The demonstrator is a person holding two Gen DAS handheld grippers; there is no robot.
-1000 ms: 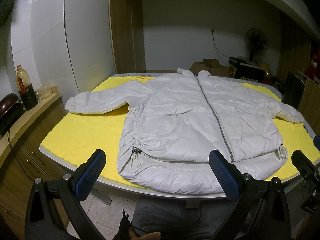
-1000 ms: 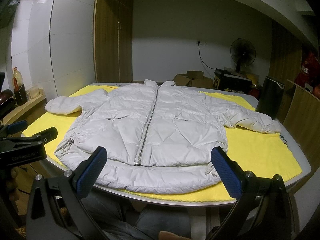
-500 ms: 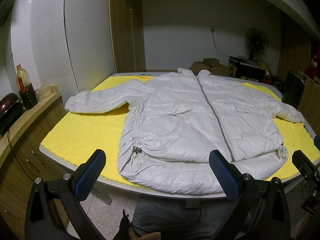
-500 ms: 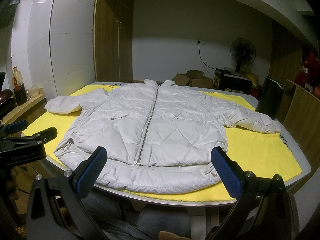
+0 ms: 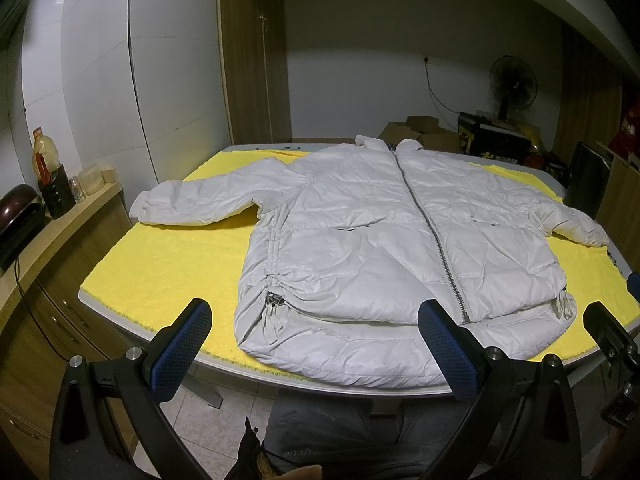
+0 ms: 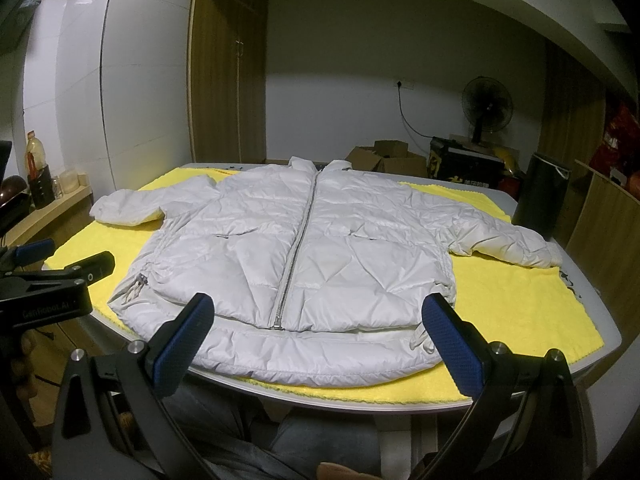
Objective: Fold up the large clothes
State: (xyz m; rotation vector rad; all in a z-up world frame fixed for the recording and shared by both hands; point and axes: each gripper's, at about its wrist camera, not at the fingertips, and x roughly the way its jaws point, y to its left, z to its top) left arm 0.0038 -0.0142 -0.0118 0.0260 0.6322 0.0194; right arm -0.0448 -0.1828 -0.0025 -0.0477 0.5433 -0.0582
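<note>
White puffy zip-front jacket [image 5: 400, 248] lay flat, unfolded; left tongs [image 5: 316, 344] and right tongs [image 6: 318, 330] spread wide, grasping nothing.
Risk: slick hem overhanging surface's [image 6: 600, 320] near edge could slide off when pinched.

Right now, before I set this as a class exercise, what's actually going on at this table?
A seated person holds a two-finger gripper in each hand, facing a white puffy zip-up jacket spread flat, front up, on a yellow towel-like cloth covering the table. Folding has not begun: both sleeves lie stretched out to the sides and the zip is closed. The left gripper and right gripper hover near the hem at the table's near edge, jaws wide open and holding nothing.
</note>
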